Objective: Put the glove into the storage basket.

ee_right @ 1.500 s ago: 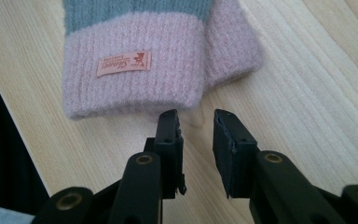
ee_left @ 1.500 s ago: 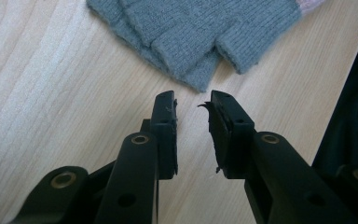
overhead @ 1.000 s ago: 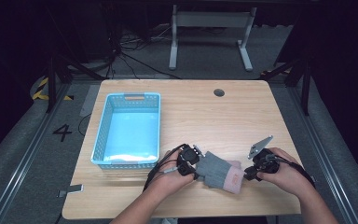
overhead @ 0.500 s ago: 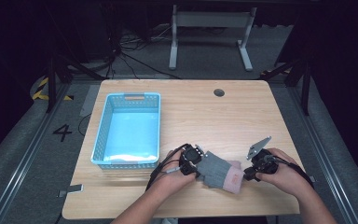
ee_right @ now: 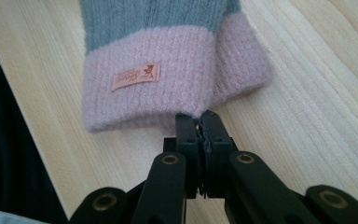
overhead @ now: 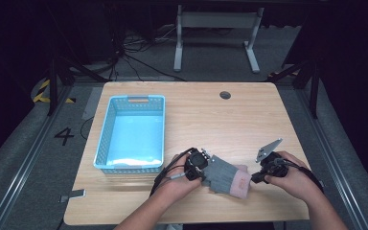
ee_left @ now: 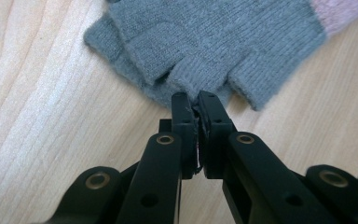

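A pair of grey knit fingerless gloves (overhead: 224, 174) with pink cuffs lies stacked flat near the table's front edge, between my two grippers. My left gripper (overhead: 202, 173) is shut on the grey finger ends of the gloves (ee_left: 214, 37); its jaws (ee_left: 194, 100) pinch the knit edge. My right gripper (overhead: 255, 179) is shut on the pink cuff (ee_right: 149, 88), which carries a small orange label; its jaws (ee_right: 196, 119) grip the cuff's rim. A second cuff (ee_right: 242, 60) lies just beside and under the first.
A light blue plastic basket (overhead: 104, 139) stands on the left half of the wooden table (overhead: 211, 120). A round cable hole (overhead: 225, 95) sits near the far edge. The table's front edge is close behind both hands.
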{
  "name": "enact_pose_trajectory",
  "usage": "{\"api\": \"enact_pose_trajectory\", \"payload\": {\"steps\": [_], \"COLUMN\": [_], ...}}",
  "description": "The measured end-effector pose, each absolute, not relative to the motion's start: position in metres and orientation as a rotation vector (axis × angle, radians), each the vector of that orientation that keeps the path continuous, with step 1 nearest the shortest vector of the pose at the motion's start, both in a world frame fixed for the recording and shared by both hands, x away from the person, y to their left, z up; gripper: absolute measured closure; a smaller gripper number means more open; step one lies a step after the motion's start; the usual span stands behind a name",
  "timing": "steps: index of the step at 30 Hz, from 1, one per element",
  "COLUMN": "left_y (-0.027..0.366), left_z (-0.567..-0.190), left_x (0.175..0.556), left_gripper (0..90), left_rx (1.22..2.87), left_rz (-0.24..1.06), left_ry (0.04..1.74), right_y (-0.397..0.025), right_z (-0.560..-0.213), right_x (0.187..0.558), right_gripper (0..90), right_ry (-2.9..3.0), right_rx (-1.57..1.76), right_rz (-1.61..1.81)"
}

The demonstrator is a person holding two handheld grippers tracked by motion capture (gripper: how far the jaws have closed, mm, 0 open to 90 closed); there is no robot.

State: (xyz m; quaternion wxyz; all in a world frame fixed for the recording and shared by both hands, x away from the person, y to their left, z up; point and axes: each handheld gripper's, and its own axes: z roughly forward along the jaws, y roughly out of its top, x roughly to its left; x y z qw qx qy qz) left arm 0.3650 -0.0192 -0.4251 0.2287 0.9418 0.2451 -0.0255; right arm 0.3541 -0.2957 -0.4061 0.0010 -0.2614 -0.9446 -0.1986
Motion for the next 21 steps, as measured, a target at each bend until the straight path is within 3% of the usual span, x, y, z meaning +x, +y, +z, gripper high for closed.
{"api": "enact_pose_trajectory", "payload": {"steps": [21], "left_y": [-0.016], "left_z": [-0.407], "left_x": [0.342], "left_gripper": [87.1], "left_rx": [2.589], "left_rz": [-0.081], "left_ry": [0.631], "right_y": [-0.297], "right_z": [-0.391], "right_x": [0.371], "right_gripper": [89.4], "right_ry": [-2.946], "right_rx": [-0.972], "right_rz": [-0.769]}}
